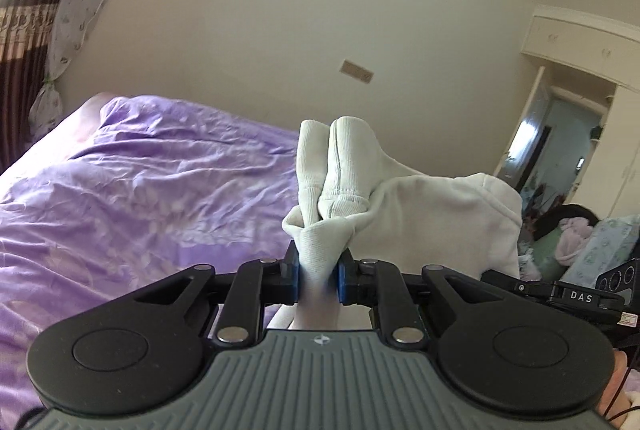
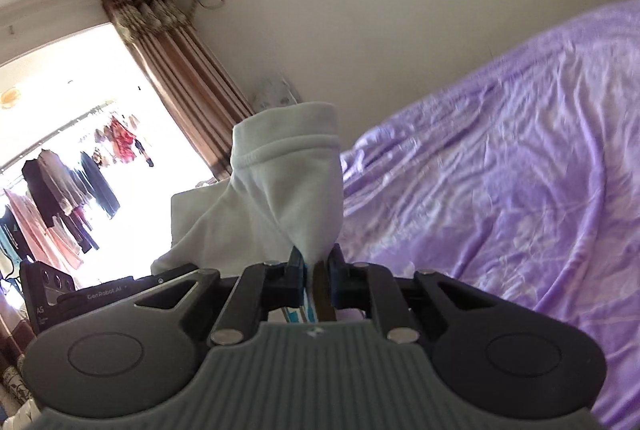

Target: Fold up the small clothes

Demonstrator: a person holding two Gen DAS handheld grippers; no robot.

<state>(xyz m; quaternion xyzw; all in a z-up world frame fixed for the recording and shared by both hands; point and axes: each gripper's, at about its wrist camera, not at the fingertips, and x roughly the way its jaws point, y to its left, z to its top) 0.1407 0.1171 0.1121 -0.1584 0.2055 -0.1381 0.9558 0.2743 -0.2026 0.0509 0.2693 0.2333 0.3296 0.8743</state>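
A small white garment (image 1: pixel 420 213) hangs in the air above the purple bedspread (image 1: pixel 140 181), held between both grippers. My left gripper (image 1: pixel 318 262) is shut on a bunched corner of it, and ribbed cuffs stick up just past the blue pads. In the right wrist view my right gripper (image 2: pixel 316 266) is shut on another hemmed corner of the white garment (image 2: pixel 288 181), which rises above the fingers and stretches left. A striped edge shows between the pads. The purple bedspread (image 2: pixel 500 169) lies below and to the right.
A brown curtain (image 2: pixel 180 61) and a bright window with hanging clothes (image 2: pixel 72 189) are on one side. A white wardrobe (image 1: pixel 592 45) and a doorway (image 1: pixel 560 149) are on the other, with pillows and bedding (image 1: pixel 588 242) piled beneath. A plain wall runs behind the bed.
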